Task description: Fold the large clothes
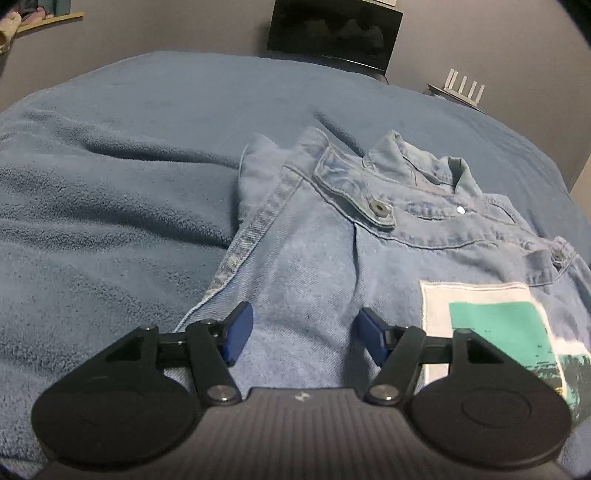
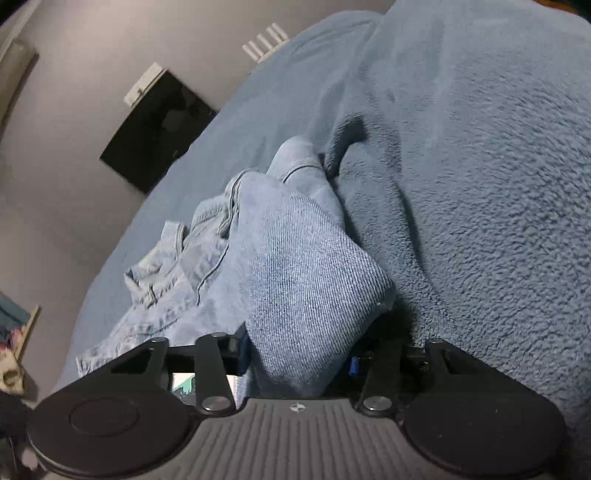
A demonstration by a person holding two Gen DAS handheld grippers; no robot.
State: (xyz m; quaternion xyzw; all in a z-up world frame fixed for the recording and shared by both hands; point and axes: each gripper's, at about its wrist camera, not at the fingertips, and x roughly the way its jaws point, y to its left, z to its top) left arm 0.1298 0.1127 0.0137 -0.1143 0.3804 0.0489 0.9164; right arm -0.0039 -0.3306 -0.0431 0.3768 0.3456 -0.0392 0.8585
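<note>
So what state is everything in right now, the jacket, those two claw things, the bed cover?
Denim jacket: lying on the bed, partly folded, collar away from the camera, printed patch facing up.
Pocket flap: buttoned shut.
Left gripper: open over the jacket, nothing between its pads.
Right gripper: a thick fold of denim bunched between its jaws; grip unclear.
Blue blanket: spread over the bed, rumpled.
Dark screen: off.
</note>
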